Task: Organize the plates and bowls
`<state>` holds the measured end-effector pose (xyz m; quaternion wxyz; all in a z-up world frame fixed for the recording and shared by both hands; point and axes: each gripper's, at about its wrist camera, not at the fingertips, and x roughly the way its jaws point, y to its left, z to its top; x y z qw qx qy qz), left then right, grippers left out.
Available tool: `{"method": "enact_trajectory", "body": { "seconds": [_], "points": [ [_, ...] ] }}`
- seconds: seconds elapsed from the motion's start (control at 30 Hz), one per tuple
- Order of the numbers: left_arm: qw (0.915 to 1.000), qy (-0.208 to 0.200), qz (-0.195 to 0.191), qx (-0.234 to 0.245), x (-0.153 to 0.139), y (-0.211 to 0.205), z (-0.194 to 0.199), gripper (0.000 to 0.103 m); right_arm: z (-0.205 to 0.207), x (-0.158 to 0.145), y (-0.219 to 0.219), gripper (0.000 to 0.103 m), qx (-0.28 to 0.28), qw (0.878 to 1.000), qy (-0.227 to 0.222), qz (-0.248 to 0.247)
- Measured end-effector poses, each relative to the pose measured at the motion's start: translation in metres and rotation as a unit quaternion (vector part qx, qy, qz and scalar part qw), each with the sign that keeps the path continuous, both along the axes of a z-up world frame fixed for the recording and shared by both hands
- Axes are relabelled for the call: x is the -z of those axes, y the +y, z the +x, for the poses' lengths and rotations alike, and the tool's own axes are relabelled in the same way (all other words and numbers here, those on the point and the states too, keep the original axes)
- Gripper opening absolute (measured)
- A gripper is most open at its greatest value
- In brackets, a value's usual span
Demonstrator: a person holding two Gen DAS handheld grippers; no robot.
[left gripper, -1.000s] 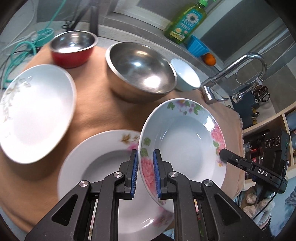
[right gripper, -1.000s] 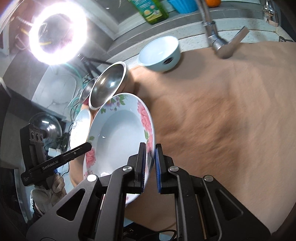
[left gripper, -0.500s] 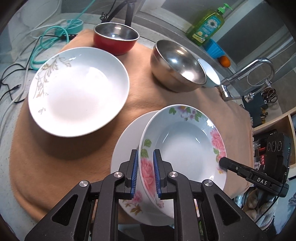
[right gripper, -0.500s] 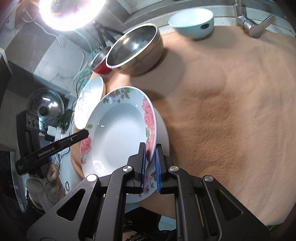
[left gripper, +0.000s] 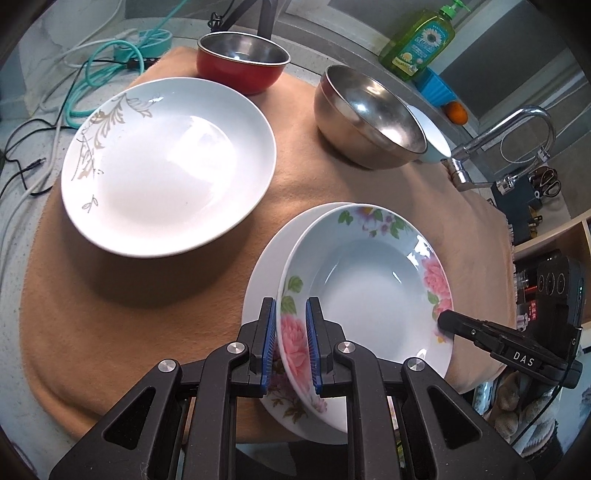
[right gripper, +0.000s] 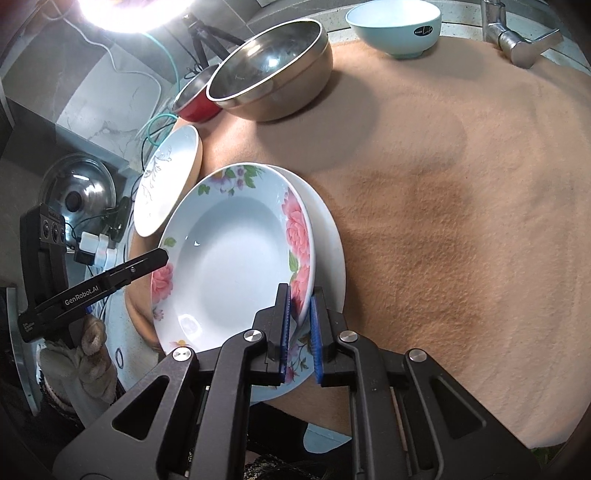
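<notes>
Right at the near edge of the cloth, both tongs are clenched on the same rose-patterned plate (left gripper: 373, 291). The left gripper (left gripper: 290, 347) pinches its near rim over a pink rose, blue pads on either side, and the right gripper (left gripper: 448, 321) bites the opposite rim; from the left view only its dark tip and body show. Seen from the right wrist, the right gripper (right gripper: 299, 328) clamps the rim beside another rose, and the left gripper (right gripper: 162, 255) reaches in from the side, held by a gloved hand (right gripper: 79, 354) that is partly cut off.

The rose-patterned plate (right gripper: 229, 254) sits tilted over a second floral plate (left gripper: 262, 280), which it covers almost fully; only a white crescent and a bit of flower print by the pads peek out. Whether the two plates touch I cannot tell.

Further along the tan cloth (left gripper: 129, 295) lies a white plate with a gold leaf sprig (left gripper: 166, 162), well apart from the stacked pair. Beyond it stands a red bowl (left gripper: 240, 66), and to its right a steel bowl (left gripper: 369, 118) that hides most of a pale blue bowl (left gripper: 434, 136); the right view shows that pale blue bowl (right gripper: 395, 26) whole, by the faucet (left gripper: 498, 136). At the back sit a green soap bottle (left gripper: 421, 40) and an orange (left gripper: 456, 112), with the cables (left gripper: 92, 74) trailing off to the left.
</notes>
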<state>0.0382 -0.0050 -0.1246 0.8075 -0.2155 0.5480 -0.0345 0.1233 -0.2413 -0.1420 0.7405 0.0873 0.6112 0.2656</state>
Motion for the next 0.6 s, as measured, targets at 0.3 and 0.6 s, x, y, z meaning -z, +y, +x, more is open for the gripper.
{"method": "enact_trajectory", "body": {
  "seconds": [0.3,0.6],
  "points": [
    [1.0,0.005,0.003,0.004,0.004,0.001,0.002,0.014,0.002,0.005,0.007,0.011,-0.008,1.0,0.005,-0.014],
    [0.9999,0.009,0.005,0.009,0.006,0.002,0.003,0.014,0.004,0.005,0.013,0.011,-0.017,1.0,0.004,-0.024]
  ]
}}
